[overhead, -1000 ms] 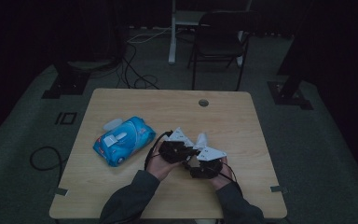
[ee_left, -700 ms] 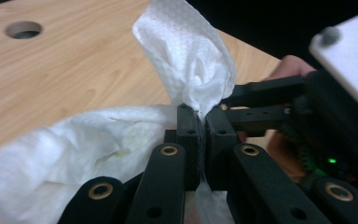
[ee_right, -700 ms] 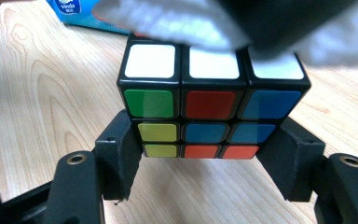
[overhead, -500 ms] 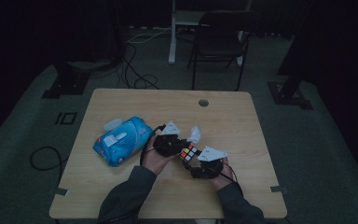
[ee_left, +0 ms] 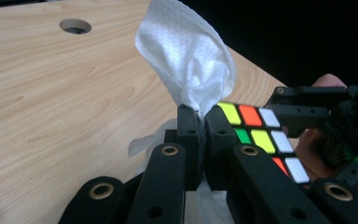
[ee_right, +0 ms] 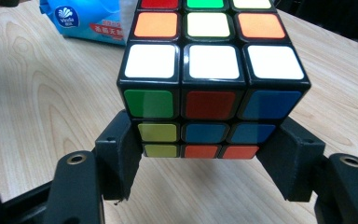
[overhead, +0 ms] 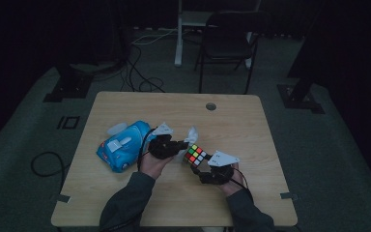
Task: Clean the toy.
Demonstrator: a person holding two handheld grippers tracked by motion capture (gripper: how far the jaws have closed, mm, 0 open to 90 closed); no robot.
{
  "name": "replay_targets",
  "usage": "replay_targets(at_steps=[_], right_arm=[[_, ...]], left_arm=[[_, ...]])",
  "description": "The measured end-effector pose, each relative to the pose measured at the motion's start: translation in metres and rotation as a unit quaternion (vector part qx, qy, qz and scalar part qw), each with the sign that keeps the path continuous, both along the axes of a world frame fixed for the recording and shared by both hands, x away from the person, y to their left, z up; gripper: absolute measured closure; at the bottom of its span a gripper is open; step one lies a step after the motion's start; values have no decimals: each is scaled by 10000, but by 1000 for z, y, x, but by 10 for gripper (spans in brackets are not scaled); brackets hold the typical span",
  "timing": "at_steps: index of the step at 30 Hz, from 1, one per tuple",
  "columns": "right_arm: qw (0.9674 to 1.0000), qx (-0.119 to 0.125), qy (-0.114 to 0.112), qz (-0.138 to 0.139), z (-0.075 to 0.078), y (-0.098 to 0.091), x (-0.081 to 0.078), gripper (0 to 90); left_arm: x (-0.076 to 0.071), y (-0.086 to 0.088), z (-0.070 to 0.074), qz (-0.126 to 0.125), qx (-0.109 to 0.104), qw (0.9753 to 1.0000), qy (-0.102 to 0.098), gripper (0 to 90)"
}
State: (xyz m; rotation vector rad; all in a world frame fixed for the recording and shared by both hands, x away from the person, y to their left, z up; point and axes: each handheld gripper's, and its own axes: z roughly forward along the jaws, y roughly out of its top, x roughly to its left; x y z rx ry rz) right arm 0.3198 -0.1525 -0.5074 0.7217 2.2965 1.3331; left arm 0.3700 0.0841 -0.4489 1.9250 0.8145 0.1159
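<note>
Step in hand, judged: wiping multicoloured plastic puzzle cube (overhead: 196,155), mid-frame above wooden bench (overhead: 251,125). Right tongs (ee_right: 200,161) clamped on cube's lower layer. Left tongs (ee_left: 200,122) pinched on crumpled white wipe (ee_left: 189,60), just beside cube. Next: press wipe onto cube face, rub.

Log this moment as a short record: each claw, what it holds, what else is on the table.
left claw: shut on wipe, held up beside the cube
right claw: shut on cube, gripped at its lower layers
cube: scrambled, white row facing the right gripper view
pack: blue wipes pack, on table left of the hands
table: light wood, round hole near far edge
</note>
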Motion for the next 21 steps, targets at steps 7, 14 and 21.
replay_targets(at_steps=[7,14,21], right_arm=[[9999,-73,41,-93,-3,-3,3,350],[9996,-202,153,-146,-11,0,7,350],[9990,-334,246,-179,-17,2,11,350]], left_arm=[[-5,3,1,-26,-35,10000,5,876],[-16,1,17,-180,-199,9995,-163,876],[-28,-7,36,-478,-494,9973,-270,875]])
